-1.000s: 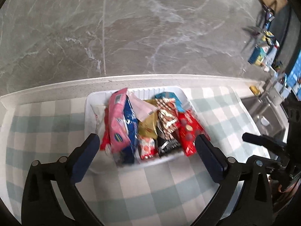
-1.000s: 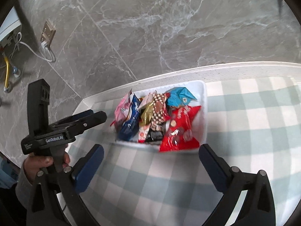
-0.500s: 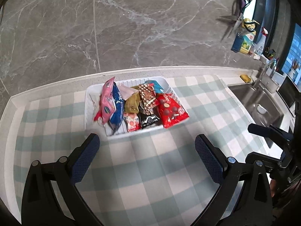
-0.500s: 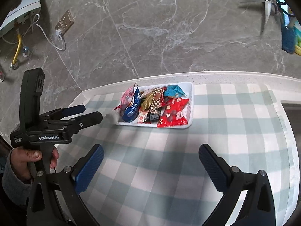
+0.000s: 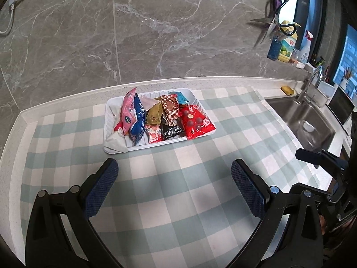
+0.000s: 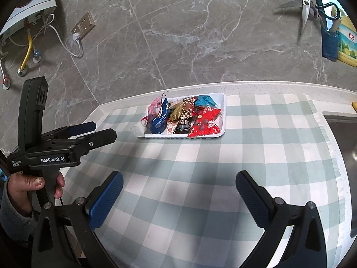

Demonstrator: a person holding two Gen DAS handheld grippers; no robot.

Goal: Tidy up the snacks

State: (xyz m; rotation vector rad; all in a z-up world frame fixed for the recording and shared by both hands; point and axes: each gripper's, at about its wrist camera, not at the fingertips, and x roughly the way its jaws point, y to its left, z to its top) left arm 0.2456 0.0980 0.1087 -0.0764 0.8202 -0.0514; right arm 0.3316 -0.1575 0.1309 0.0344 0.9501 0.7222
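A white tray [image 5: 111,109] sits at the back of the checked cloth, filled with several snack packets. Among them are a red packet [image 5: 196,122], a pink packet [image 5: 129,109], a blue packet [image 5: 139,120] and a teal one [image 5: 181,98]. A white packet [image 5: 115,143] hangs over the tray's front left corner. The tray also shows in the right wrist view [image 6: 223,111]. My left gripper [image 5: 174,178] is open and empty, well short of the tray. My right gripper [image 6: 178,189] is open and empty too, far in front of the tray. The left gripper also shows in the right wrist view [image 6: 102,131], held by a hand.
A steel sink [image 5: 308,120] with a tap [image 5: 312,78] lies to the right of the cloth. Scissors [image 5: 270,26] hang on the marble wall above bottles [image 5: 287,47]. A wall socket [image 6: 83,25] with a white cable is at the left.
Both grippers have pulled back and up from the tray, which now looks smaller and farther. Both stay open and empty. The snacks have not moved.
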